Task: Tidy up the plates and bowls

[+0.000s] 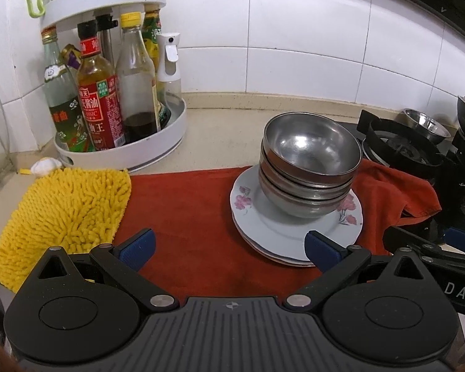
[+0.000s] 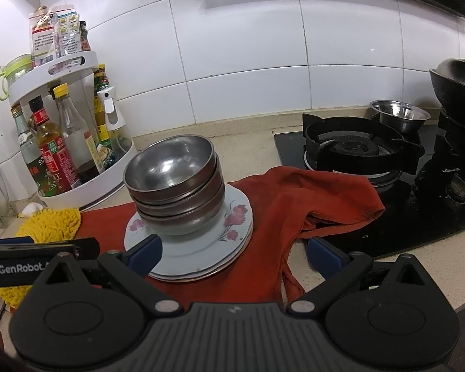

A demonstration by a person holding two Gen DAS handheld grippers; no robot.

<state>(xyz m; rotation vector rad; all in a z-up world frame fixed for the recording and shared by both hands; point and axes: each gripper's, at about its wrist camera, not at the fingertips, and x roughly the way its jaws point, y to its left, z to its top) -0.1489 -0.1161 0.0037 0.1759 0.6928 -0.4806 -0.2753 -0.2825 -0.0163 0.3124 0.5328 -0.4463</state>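
Observation:
Three steel bowls (image 1: 310, 167) are nested in a stack on a small stack of white flowered plates (image 1: 276, 232), which lie on a red cloth (image 1: 189, 214). My left gripper (image 1: 229, 246) is open and empty, just in front of the plates' near left edge. In the right wrist view the bowls (image 2: 173, 183) and plates (image 2: 201, 248) sit ahead to the left. My right gripper (image 2: 235, 255) is open and empty, with its left finger (image 2: 145, 252) at the plates' near rim. Another steel bowl (image 2: 398, 114) sits behind the gas burner.
A white two-tier rack of sauce bottles (image 1: 114, 93) stands at the back left. A yellow chenille mat (image 1: 59, 214) lies left of the cloth. A black gas hob (image 2: 356, 148) with a wok (image 2: 458, 83) is on the right. The red cloth (image 2: 294, 204) drapes onto the hob's edge.

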